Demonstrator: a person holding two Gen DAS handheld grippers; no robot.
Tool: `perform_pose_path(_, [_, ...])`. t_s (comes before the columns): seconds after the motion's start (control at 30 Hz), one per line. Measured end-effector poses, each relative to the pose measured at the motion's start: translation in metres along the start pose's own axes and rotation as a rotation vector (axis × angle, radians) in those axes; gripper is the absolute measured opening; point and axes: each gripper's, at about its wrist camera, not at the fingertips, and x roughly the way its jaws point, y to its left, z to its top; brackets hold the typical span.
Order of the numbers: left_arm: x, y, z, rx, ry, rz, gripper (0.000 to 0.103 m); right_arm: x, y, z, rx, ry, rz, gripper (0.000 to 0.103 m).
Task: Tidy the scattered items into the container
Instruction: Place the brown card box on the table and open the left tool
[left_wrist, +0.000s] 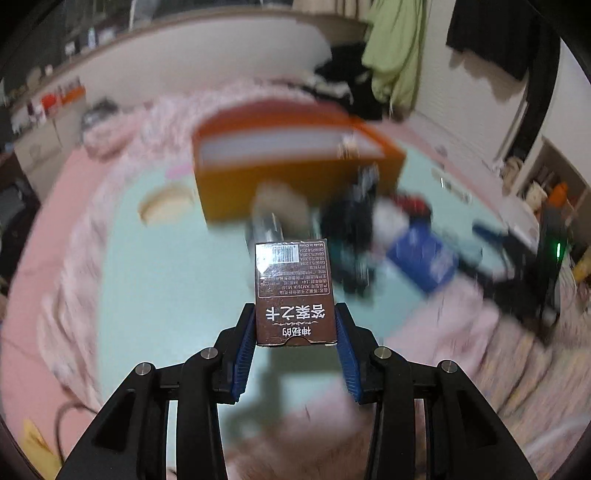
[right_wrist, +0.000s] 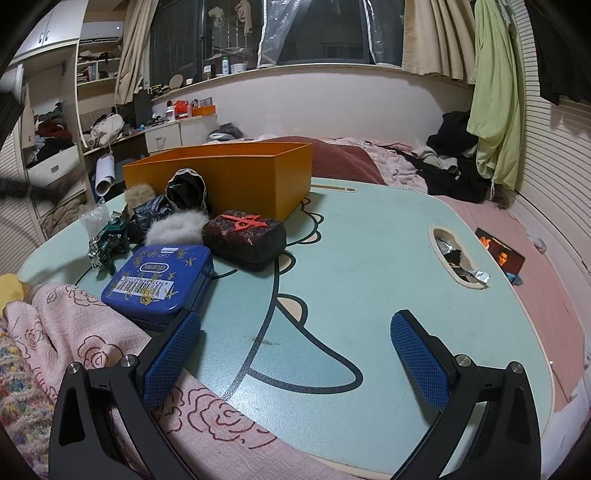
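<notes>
1. Presently the left gripper (left_wrist: 295, 325) clamps a brown card box (left_wrist: 294, 291) between its blue pads, holding it clear above the lap table (left_wrist: 166, 280); the surroundings in this view are motion-blurred.
2. Right gripper (right_wrist: 295, 354): fingers spread wide, nothing between them, hovering low over the near edge of the lap table (right_wrist: 369, 266).
3. Orange container (right_wrist: 236, 177) stands at the far edge of the tabletop, open at the top; in the left wrist view it (left_wrist: 295, 162) lies beyond the held box.
4. Scattered items cluster toward the left edge, just in front of the container: a blue tin (right_wrist: 159, 284), a dark mahjong-tile-shaped case (right_wrist: 245, 234) with a red character, a white fur puff (right_wrist: 177, 227), a green toy vehicle (right_wrist: 109, 240).
5. Pink blanket (right_wrist: 74, 325) overlaps the near-left corner, touching the tin's side.
</notes>
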Motion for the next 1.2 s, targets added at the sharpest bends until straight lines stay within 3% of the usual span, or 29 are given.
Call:
perform_pose_path(0.1, [0.016, -0.005, -0.012, 0.011, 0.023, 0.022, 0.04, 0.0, 0.0, 0.0, 0.0, 0.0, 0.0, 0.103])
perform_pose_path(0.3, [0.027, -0.018, 0.0, 0.027, -0.009, 0.034, 0.04, 0.0, 0.0, 0.0, 0.0, -0.001, 0.001, 0.103])
perform_pose_path(0.33, [0.028, -0.019, 0.002, 0.029, -0.021, 0.038, 0.044, 0.0, 0.0, 0.0, 0.0, -0.001, 0.001, 0.103])
perform_pose_path(0.43, [0.022, -0.022, 0.002, 0.019, -0.057, 0.049, 0.074, 0.0, 0.0, 0.0, -0.001, 0.0, 0.001, 0.103])
perform_pose_path(0.5, [0.014, -0.024, -0.004, 0.03, -0.094, 0.065, 0.077, 0.0, 0.0, 0.0, -0.001, -0.001, 0.001, 0.103])
perform_pose_path(0.63, [0.012, -0.022, -0.019, 0.046, -0.083, 0.143, 0.1, 0.0, 0.0, 0.0, -0.001, -0.001, 0.001, 0.103])
perform_pose_path(0.7, [0.021, -0.02, -0.026, 0.032, -0.056, 0.158, 0.101, 0.0, 0.0, -0.001, -0.001, -0.001, 0.001, 0.103])
perform_pose_path(0.8, [0.026, -0.011, -0.029, -0.038, -0.123, 0.152, 0.103, 0.0, 0.0, -0.001, -0.002, -0.001, 0.0, 0.103])
perform_pose_path(1.2, [0.027, -0.005, -0.025, -0.028, -0.159, 0.147, 0.103, 0.001, -0.001, -0.001, -0.004, 0.001, -0.002, 0.103])
